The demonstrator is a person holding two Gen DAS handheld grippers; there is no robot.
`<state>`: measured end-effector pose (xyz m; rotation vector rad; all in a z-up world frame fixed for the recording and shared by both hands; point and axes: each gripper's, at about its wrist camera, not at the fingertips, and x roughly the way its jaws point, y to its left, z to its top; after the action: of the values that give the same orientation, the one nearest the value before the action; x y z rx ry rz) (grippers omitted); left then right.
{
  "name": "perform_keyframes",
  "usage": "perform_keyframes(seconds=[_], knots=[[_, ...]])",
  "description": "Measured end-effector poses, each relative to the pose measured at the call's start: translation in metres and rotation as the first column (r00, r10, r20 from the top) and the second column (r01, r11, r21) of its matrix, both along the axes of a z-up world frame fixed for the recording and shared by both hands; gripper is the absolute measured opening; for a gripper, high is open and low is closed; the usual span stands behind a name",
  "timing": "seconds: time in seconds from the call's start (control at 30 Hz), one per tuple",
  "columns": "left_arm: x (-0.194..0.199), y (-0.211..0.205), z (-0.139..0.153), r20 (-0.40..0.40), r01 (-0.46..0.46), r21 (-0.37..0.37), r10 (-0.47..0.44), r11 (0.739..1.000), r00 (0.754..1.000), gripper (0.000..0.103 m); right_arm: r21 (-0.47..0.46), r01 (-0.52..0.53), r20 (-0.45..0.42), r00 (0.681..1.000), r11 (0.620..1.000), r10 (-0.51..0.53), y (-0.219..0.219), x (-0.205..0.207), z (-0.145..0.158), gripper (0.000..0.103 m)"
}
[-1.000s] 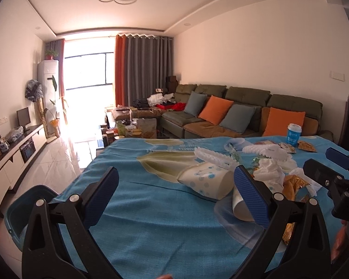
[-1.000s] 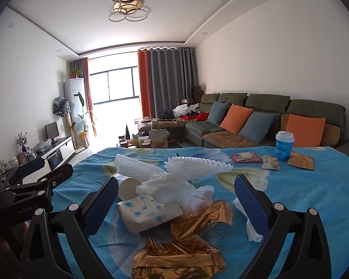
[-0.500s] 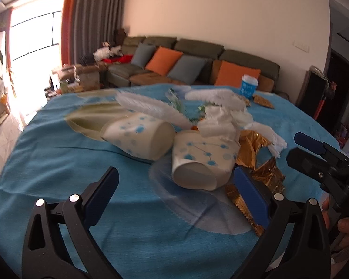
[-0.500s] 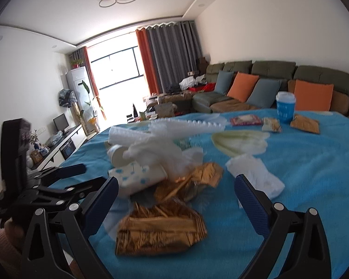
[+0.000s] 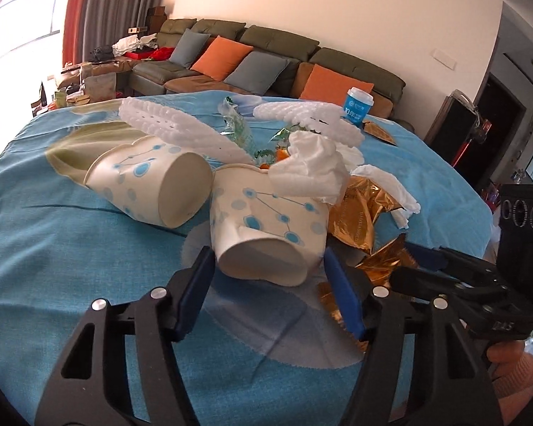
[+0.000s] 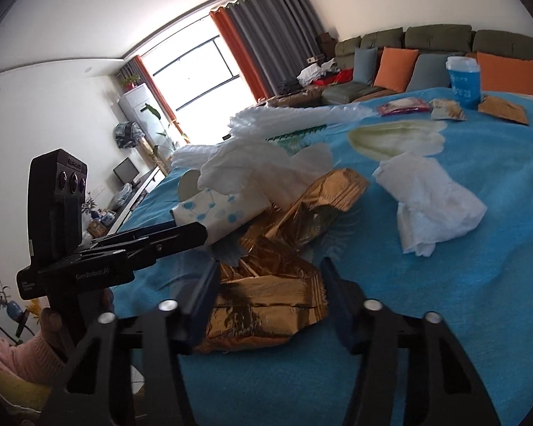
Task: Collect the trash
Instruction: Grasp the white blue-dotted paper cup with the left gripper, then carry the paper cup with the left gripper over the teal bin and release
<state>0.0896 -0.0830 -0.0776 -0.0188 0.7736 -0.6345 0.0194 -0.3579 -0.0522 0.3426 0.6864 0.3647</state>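
A: Table [image 5: 71,255] first, biggest thing going: blue cloth over it, trash heaped around the middle. Thoughts on grabbing this lot?

B: Going by size. White foam sheets [image 5: 181,131] on top of the pile: featherlight, bendy, probably fine pinched at an edge. Well beyond both grippers, so not the ones to start with.

A: And the paper cups?

B: Two, both tipped on their sides. Far cup [image 5: 149,184] off to the left, clear of either gripper. Near cup [image 5: 266,227] lying base-first toward the left gripper [image 5: 266,255], base end right between the blue pads. Jaws part-way in and closing, not seeing any squeeze on the wall yet. Light and thin, already a bit dented, so likely to crush under a hard pinch. Better taken across the base ring, probably the stiffest part.

A: Right side?

B: Right gripper [image 6: 270,266] angled down over the gold foil wrapper [image 6: 266,301], near end of it sitting between the pads. Closing too, neither wide nor narrow, brushing the edges at most by the look of it. Crinkly, slick, weighs next to nothing. Guessing the flat sealed end over the puffy crumpled bit for a hold.

A: Smallest?

B: Crumpled tissue [image 6: 433,202], alone on the cloth, off to the right of that gripper and apart from the pile. Soft, nothing to break, pinch anywhere.
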Motion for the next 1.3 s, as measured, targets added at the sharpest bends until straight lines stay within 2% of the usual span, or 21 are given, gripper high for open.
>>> perform_keyframes(seconds=[0.07, 0.17, 0.37, 0.53, 0.77, 1.13, 1.3], knots=[[-0.002, 0.002, 0.002, -0.001, 0.000, -0.010, 0.000, 1.000, 1.000, 0.063, 0.005, -0.007, 0.007, 1.000, 1.000, 0.007, 0.000, -0.003, 0.002, 0.038], [-0.007, 0.010, 0.009, -0.006, 0.010, -0.034, -0.010, 0.999, 1.000, 0.063, 0.025, -0.014, 0.014, 1.000, 1.000, 0.014, -0.001, -0.006, 0.006, 0.025], [-0.025, 0.043, 0.019, 0.002, 0.005, -0.081, -0.005, 0.997, 1.000, 0.062, 0.028, -0.064, 0.035, 0.997, 0.998, 0.063, 0.005, -0.010, 0.021, 0.011], [-0.040, 0.080, 0.028, 0.008, -0.048, -0.108, 0.049, 0.993, 0.999, 0.062, 0.024, -0.117, 0.070, 0.991, 0.993, 0.115, 0.018, -0.006, 0.036, 0.008], [-0.062, 0.147, 0.038, 0.017, -0.166, -0.160, 0.171, 0.973, 0.985, 0.062, 0.043, -0.200, 0.100, 0.976, 0.979, 0.195, 0.044, 0.000, 0.050, 0.007], [-0.088, 0.227, 0.051, 0.045, -0.314, -0.174, 0.326, 0.933, 0.944, 0.061, 0.067, -0.340, 0.134, 0.935, 0.938, 0.330, 0.096, 0.035, 0.067, 0.005], [-0.096, 0.260, 0.059, 0.068, -0.381, -0.175, 0.397, 0.908, 0.915, 0.061, 0.087, -0.396, 0.149, 0.912, 0.914, 0.381, 0.126, 0.050, 0.076, 0.005]])
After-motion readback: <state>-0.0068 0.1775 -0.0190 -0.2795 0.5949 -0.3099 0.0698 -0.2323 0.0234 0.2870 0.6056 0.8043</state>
